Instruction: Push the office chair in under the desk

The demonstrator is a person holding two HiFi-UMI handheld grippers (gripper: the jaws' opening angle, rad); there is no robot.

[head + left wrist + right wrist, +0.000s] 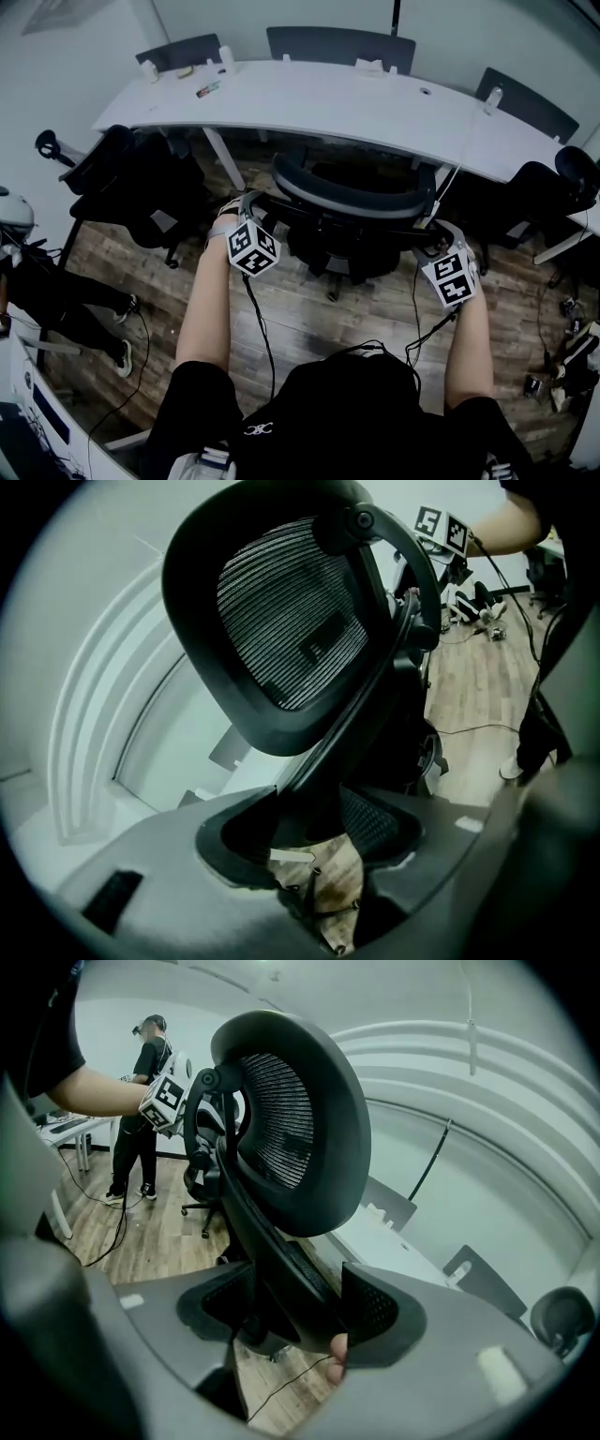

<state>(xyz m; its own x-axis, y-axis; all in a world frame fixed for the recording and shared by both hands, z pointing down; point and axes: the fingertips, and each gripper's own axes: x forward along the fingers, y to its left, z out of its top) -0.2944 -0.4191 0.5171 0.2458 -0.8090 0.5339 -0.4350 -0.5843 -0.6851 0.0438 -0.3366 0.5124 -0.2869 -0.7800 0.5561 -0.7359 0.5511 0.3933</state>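
Note:
A black mesh office chair stands with its seat partly under the curved white desk, its back toward me. My left gripper is at the left end of the backrest and my right gripper at the right end. In the left gripper view the chair's back frame bar runs down between the jaws of the left gripper, under the headrest; the pads appear to press it. In the right gripper view the same kind of bar fills the gap of the right gripper.
Other black chairs stand at the left and right of the desk, and grey chairs behind it. A person stands on the wooden floor at my left. Cables and small gear lie on the floor at right.

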